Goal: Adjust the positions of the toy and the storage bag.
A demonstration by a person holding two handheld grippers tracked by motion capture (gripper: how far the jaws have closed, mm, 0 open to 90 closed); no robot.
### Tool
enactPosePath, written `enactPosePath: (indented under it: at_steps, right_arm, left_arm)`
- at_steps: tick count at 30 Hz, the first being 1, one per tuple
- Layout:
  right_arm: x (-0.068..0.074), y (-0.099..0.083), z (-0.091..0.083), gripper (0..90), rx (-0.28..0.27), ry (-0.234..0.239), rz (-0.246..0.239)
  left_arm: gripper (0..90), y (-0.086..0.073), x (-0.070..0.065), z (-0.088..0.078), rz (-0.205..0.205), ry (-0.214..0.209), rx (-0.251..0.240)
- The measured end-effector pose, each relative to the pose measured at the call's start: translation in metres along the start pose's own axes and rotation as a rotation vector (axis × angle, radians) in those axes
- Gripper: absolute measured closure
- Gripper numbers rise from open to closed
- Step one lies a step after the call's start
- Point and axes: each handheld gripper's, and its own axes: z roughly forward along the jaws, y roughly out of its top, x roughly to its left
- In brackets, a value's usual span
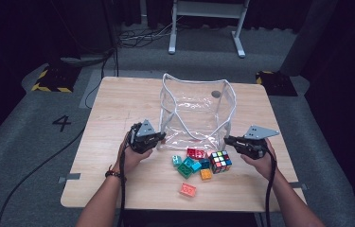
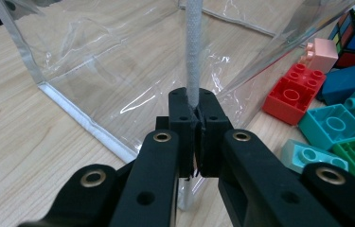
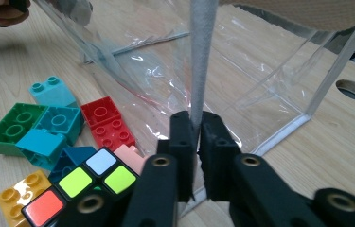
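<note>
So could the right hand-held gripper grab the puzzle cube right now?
Probably not yet: the right hand-held gripper is pinched on the clear bag's white edge trim. The puzzle cube sits just beside it with nothing between, so after letting go, likely yes.

A wooden table [image 1: 118, 109] carries a clear plastic bag [image 1: 196, 111], coloured building bricks [image 1: 191, 165] and a puzzle cube [image 1: 220, 161].

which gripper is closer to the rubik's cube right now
Right. The right gripper, pinching the clear bag's trim, sits just beside the cube; the left gripper is across the bricks.
</note>
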Motion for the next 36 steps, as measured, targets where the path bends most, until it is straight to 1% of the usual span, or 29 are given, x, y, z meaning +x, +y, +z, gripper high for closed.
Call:
enactPosePath:
  at_steps: [1,2,3,4,5,6,7,8,9,11,12,13,14,15,16,19,20,21,23,24,26,28,29,30,32,33,34,35,36]
  right_arm:
    - [0.001,0.0,0.0,78.8,-0.004,0.003,-0.008]
    - [0.002,0.0,0.0,71.7,-0.006,0.0,-0.011]
    - [0.002,0.0,-0.001,64.6,-0.006,-0.013,-0.011]
    - [0.002,0.0,-0.002,60.6,-0.011,-0.022,-0.01]
    - [0.001,0.0,-0.004,58.3,-0.01,-0.023,-0.002]
    - [0.0,0.0,-0.007,55.0,-0.012,-0.023,0.003]
    - [0.0,0.0,-0.009,51.7,-0.014,-0.031,0.012]
    - [-0.001,0.0,-0.012,48.7,-0.016,-0.048,0.029]
    - [-0.001,0.0,-0.015,47.0,-0.02,-0.053,0.04]
    - [0.002,-0.003,-0.021,42.4,-0.019,-0.043,0.05]
    - [0.005,-0.004,-0.023,39.4,-0.006,-0.043,0.045]
    - [0.009,-0.006,-0.025,37.1,0.016,-0.046,0.03]
    - [0.014,-0.009,-0.026,33.8,0.038,-0.049,0.025]
    - [0.018,-0.011,-0.027,31.1,0.055,-0.049,0.008]
    - [0.021,-0.013,-0.027,29.4,0.065,-0.045,0.007]
    - [0.032,-0.021,-0.026,23.8,0.096,-0.027,0.019]
    - [0.037,-0.023,-0.025,22.3,0.096,-0.007,0.03]
    - [0.039,-0.024,-0.025,21.5,0.095,-0.008,0.033]
    - [0.045,-0.026,-0.021,19.4,0.089,-0.007,0.052]
    - [0.047,-0.026,-0.019,19.3,0.098,-0.011,0.059]
    - [0.053,-0.027,-0.013,19.4,0.113,-0.017,0.058]
    - [0.057,-0.027,-0.008,19.5,0.108,-0.024,0.065]
    - [0.058,-0.027,-0.006,20.0,0.11,-0.022,0.067]
    - [0.059,-0.027,-0.004,19.4,0.113,-0.035,0.067]
    - [0.061,-0.027,0.001,19.6,0.114,-0.041,0.085]
    - [0.061,-0.028,0.003,18.2,0.124,-0.05,0.083]
    - [0.063,-0.028,0.007,17.0,0.134,-0.069,0.088]
    - [0.063,-0.029,0.009,16.2,0.133,-0.078,0.092]
    - [0.063,-0.029,0.012,15.6,0.133,-0.09,0.103]
  left_arm:
    - [86.9,0.0,0.0,-0.001,0.002,-0.003,0.004]
    - [86.4,0.0,0.0,-0.001,0.004,0.0,0.007]
    - [84.4,0.0,0.0,-0.002,-0.004,0.007,0.013]
    - [78.1,-0.001,0.002,-0.005,0.006,0.015,0.021]
    - [76.6,-0.002,0.002,-0.007,0.009,-0.002,0.025]
    - [73.6,-0.003,0.001,-0.009,0.0,-0.009,0.017]
    - [71.2,-0.005,0.001,-0.013,0.025,0.016,0.04]
    - [66.1,-0.006,0.0,-0.015,0.029,0.017,0.054]
    - [63.6,-0.008,-0.002,-0.017,0.027,0.003,0.073]
    - [55.2,-0.014,-0.007,-0.021,0.039,0.015,0.121]
    - [50.9,-0.017,-0.011,-0.02,0.024,0.005,0.142]
    - [45.5,-0.021,-0.014,-0.021,0.025,0.013,0.173]
    - [38.9,-0.024,-0.015,-0.022,0.039,0.021,0.196]
    - [34.9,-0.026,-0.016,-0.023,0.042,0.017,0.218]
    - [32.2,-0.029,-0.018,-0.026,0.043,0.018,0.232]
    - [20.9,-0.038,-0.02,-0.034,0.023,0.03,0.241]
    - [17.6,-0.04,-0.02,-0.036,0.021,0.036,0.246]
    - [16.2,-0.044,-0.02,-0.037,0.015,0.026,0.251]
    - [15.9,-0.051,-0.021,-0.04,0.012,0.027,0.252]
    - [15.9,-0.054,-0.021,-0.041,0.011,0.025,0.258]
    - [16.0,-0.061,-0.022,-0.04,-0.017,0.029,0.263]
    - [16.0,-0.065,-0.023,-0.039,-0.007,0.046,0.274]
    - [16.0,-0.068,-0.023,-0.039,-0.024,0.031,0.28]
    - [15.6,-0.069,-0.022,-0.039,-0.032,0.031,0.268]
    - [15.7,-0.07,-0.022,-0.04,-0.043,0.039,0.264]
    - [15.7,-0.071,-0.022,-0.04,-0.054,0.036,0.26]
    - [15.6,-0.072,-0.021,-0.04,-0.064,0.028,0.257]
    - [15.4,-0.072,-0.021,-0.04,-0.077,0.032,0.261]
    - [15.3,-0.072,-0.021,-0.04,-0.078,0.032,0.262]
